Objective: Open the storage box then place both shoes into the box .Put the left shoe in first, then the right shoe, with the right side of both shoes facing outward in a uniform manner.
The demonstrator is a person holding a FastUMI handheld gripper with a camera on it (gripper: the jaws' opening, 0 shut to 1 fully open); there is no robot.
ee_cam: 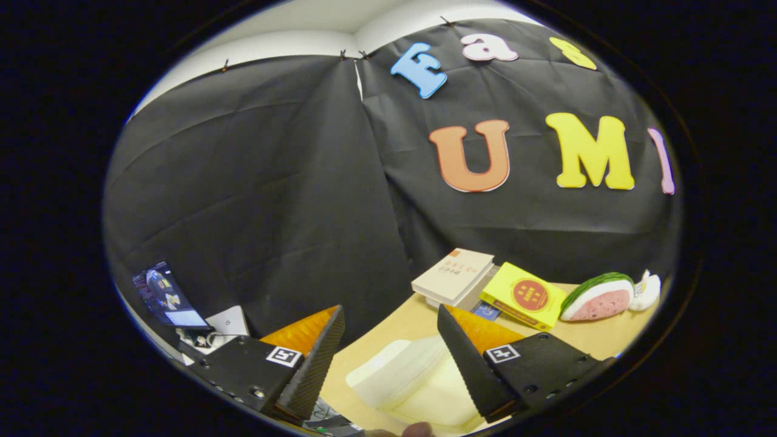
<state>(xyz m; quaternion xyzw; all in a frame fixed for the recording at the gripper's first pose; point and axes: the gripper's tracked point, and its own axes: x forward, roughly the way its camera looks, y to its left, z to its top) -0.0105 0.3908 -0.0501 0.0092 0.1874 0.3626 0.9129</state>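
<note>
Right now the tool (388, 358) stands with its fingers spread wide and nothing pressed between them, tilted up so that much of what lies ahead of it is booth wall rather than work surface. Between and just below the fingers sits a pale, cream-coloured object (413, 379) on the counter (388, 331); it could be the storage box or its lid, but its shape is too soft and too cut off to tell, and I cannot make out either shoe with any certainty. That uncertainty is the first risk: a grasp begun from this raised angle would be aimed half-blind, and the fingers could close on an edge of the pale object and tip or shove it instead of opening it. Beyond the fingers, well apart from the pale object, lie a stack of books (454, 277), a yellow packet (523, 295) just beside them, and a watermelon-slice toy (598, 296) with a small white figure (647, 290) touching its far end; a wide sweep toward that side could knock these. A fingertip (417, 430) shows just under the pale object, so a quick closing move might pinch it. Finally, the order and facing of the shoes matter, and a hurried start invites putting the wrong shoe in first.
</note>
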